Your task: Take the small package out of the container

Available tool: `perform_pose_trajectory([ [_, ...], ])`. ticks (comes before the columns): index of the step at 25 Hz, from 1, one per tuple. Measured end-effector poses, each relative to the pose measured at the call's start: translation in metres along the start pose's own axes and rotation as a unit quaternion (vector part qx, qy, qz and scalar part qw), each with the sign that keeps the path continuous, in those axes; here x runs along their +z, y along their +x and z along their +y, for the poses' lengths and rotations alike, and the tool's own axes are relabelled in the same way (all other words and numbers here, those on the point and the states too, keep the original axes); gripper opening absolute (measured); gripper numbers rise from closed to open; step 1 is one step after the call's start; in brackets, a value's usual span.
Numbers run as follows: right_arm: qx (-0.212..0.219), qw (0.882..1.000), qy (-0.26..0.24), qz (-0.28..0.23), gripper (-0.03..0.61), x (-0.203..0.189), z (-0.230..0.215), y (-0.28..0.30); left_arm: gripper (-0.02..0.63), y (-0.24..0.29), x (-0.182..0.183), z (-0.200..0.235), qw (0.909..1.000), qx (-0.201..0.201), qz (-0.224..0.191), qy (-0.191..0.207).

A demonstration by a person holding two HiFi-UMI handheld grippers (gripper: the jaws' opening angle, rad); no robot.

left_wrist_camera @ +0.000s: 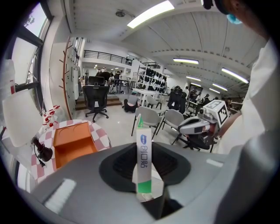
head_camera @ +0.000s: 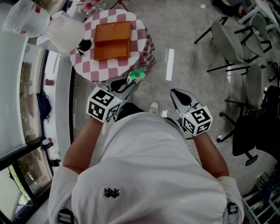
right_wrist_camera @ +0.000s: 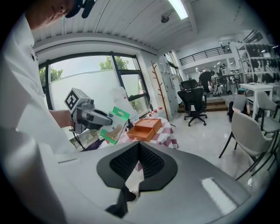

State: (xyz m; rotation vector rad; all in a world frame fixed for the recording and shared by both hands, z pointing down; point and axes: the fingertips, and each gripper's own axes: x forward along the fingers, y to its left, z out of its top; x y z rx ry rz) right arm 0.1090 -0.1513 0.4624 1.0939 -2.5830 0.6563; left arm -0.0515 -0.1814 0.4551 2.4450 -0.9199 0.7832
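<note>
Package (head_camera: 137,75), green and white, is clamped edge-on between the left gripper's (head_camera: 130,83) pads, clear of the orange container (head_camera: 112,40) and at its 5 o'clock, near the checked table's (head_camera: 85,65) edge. Right gripper (head_camera: 176,93) jaws are closed together, nothing between them, at the package's 4 o'clock.

Head view looks steeply down, both gripper views level and outward; all three share the orange container (head_camera: 112,40)

Grey floor (head_camera: 183,26), office chairs (head_camera: 224,37), large window (right_wrist_camera: 87,83), ceiling strip lights (left_wrist_camera: 151,13)
</note>
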Motion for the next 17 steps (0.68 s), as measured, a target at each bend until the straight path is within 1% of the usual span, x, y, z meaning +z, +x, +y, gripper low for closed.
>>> perform_pose_trajectory([
  [17,0.003,1.0,-0.002,0.003,0.0,0.0027,-0.0086,0.0,0.153,0.0048,0.0061,0.0048,1.0,0.005,0.003,0.002],
])
